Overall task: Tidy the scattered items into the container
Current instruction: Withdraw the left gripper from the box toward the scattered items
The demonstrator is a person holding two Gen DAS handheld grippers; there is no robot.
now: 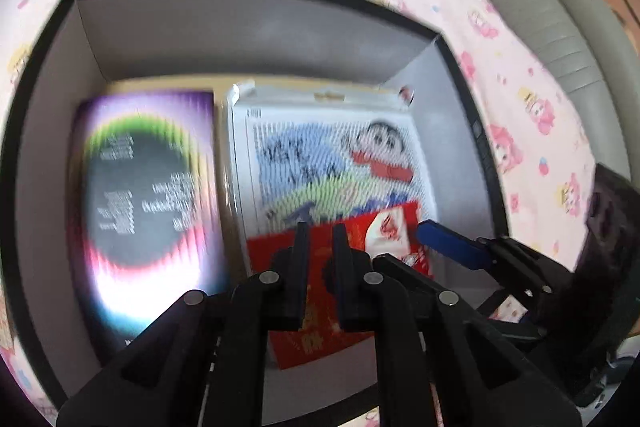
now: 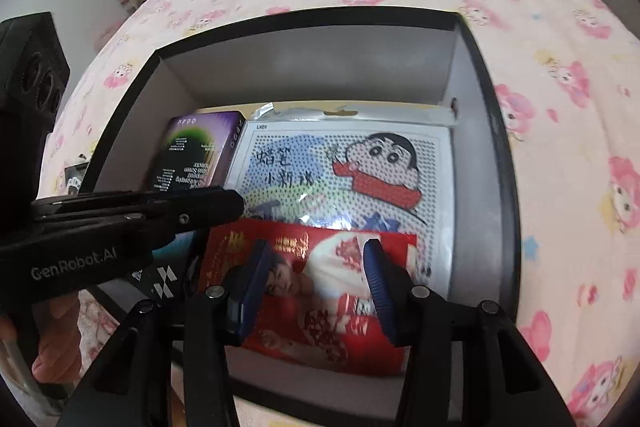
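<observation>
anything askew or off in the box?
Mostly tidy. The red packet lies tilted over the lower edge of the cartoon bead kit rather than flat on the box floor. The purple box sits square beside them. No damage visible.
</observation>
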